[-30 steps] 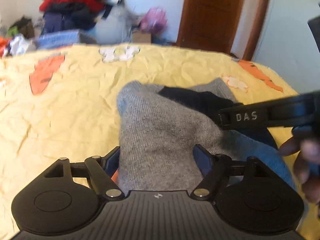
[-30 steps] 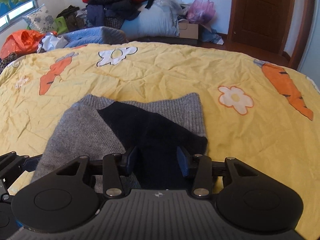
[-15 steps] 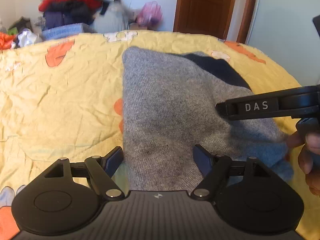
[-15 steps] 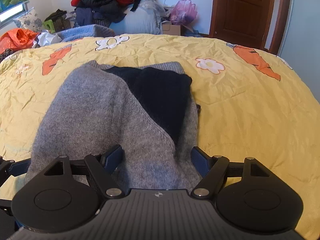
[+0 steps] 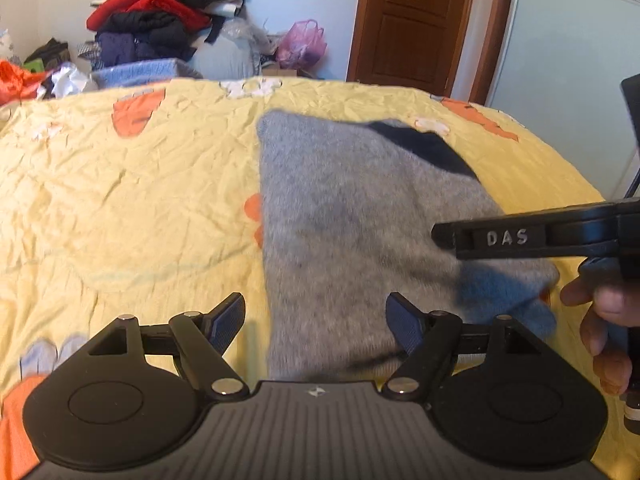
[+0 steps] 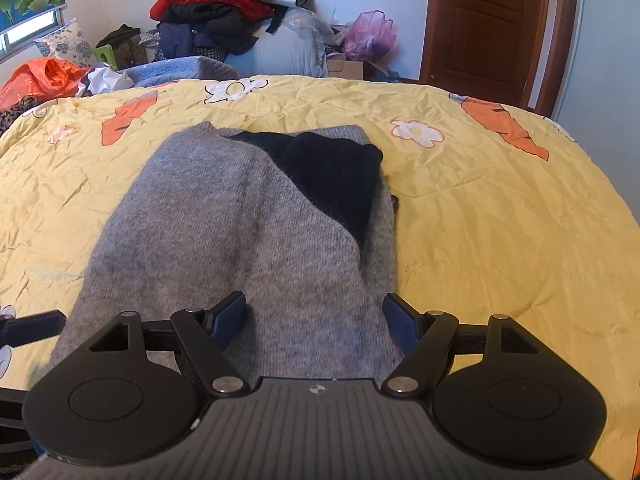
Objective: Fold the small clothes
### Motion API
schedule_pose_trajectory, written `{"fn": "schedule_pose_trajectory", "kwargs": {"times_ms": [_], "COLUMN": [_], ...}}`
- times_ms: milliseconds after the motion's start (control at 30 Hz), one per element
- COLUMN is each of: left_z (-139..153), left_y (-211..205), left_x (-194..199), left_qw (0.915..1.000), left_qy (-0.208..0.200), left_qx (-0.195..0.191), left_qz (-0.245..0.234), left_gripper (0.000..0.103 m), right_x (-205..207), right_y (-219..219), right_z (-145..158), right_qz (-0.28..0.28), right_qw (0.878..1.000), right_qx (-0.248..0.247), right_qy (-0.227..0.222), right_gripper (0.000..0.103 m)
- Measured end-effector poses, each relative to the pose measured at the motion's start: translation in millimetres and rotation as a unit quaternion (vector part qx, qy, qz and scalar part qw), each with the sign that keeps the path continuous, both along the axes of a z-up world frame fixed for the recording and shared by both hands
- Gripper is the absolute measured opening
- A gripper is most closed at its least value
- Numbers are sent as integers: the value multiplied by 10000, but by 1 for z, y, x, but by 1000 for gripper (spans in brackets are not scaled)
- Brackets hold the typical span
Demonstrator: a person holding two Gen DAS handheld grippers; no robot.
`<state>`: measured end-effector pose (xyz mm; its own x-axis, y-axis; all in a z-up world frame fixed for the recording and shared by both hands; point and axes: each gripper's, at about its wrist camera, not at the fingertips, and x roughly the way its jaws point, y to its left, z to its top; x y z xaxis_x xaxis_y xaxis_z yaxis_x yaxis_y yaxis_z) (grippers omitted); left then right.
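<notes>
I am seeing the grey sweater (image 6: 240,232) now lying folded flat on the yellow bedsheet (image 6: 500,216), its dark panel (image 6: 336,176) less exposed than a second ago; my left gripper (image 5: 316,320) and right gripper (image 6: 314,318) are both hanging over it, jaws spread and empty

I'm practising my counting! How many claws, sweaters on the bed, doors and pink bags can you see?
Claws: 2, the left claw and the right claw
Sweaters on the bed: 1, the grey sweater
Doors: 1, the brown door
Pink bags: 1, the pink bag
Total: 5
</notes>
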<state>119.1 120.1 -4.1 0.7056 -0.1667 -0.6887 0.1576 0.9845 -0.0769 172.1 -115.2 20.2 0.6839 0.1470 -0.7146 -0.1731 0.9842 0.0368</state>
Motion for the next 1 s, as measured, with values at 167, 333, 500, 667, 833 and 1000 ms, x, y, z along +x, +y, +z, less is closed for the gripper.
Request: {"fn": "schedule_pose_trajectory", "kwargs": {"times_ms": [167, 333, 500, 667, 833, 1000], "left_z": [-18, 0, 14, -1, -1, 1], "left_y": [-1, 19, 45, 35, 20, 26], "left_x": [0, -4, 16, 40, 41, 49], "left_qw": [9996, 9993, 9962, 9930, 9946, 9893], "left_qy": [-151, 6, 228, 872, 850, 1102], "left_qx": [223, -351, -776, -801, -476, -877], "left_qz": [-74, 146, 316, 14, -352, -371], "left_gripper": [87, 88, 90, 89, 45, 24], "right_x": [-13, -26, -28, -24, -33, -35], "right_y": [16, -13, -47, -47, -28, -18], "right_z": [-14, 7, 10, -14, -16, -7], "right_qz": [353, 138, 39, 66, 361, 515], "right_qw": [9989, 9996, 9976, 9930, 9972, 9958], "right_qx": [-270, 240, 617, 894, 463, 565], "right_qy": [128, 11, 313, 771, 474, 510], "right_gripper": [79, 95, 102, 100, 69, 24]}}
